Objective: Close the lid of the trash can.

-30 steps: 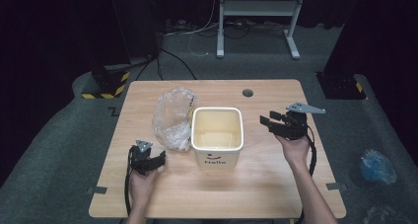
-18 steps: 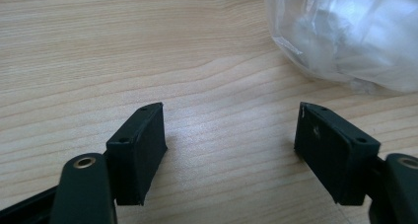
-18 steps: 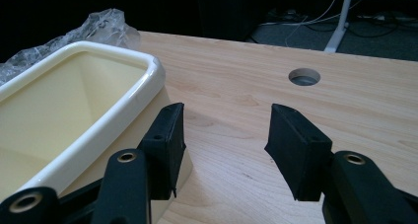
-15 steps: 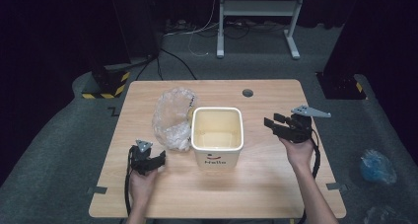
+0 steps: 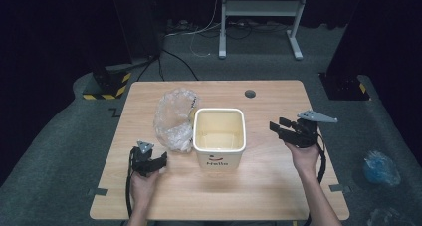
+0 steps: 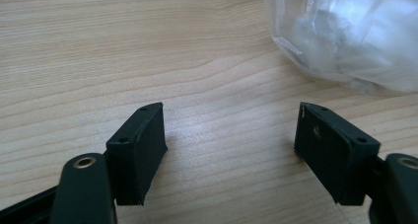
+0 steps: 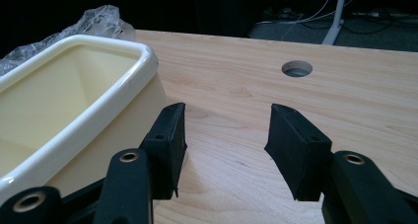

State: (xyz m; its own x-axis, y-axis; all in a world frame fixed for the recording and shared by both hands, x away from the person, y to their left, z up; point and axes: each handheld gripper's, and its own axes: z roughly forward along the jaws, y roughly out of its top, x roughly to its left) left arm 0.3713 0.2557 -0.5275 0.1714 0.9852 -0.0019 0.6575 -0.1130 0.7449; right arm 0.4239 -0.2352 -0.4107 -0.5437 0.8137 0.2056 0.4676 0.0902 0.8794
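Observation:
A cream square bin with "Hello" on its front stands open and empty at the middle of the wooden table. A crumpled clear plastic bag lies against its left side. My left gripper rests low on the table near the front left, open, just short of the bag; bare wood lies between its jaws. My right gripper is held to the right of the bin and points at it, open with nothing between its jaws. The bin's rim is close at its left.
A round cable hole sits in the table behind the bin, also ahead of the right gripper. On the floor are a white stand frame at the back, a yellow-black striped base at left and a blue plastic bag at right.
The right gripper has drifted slightly toward the table's near side and right. The left gripper, bin and bag have not moved.

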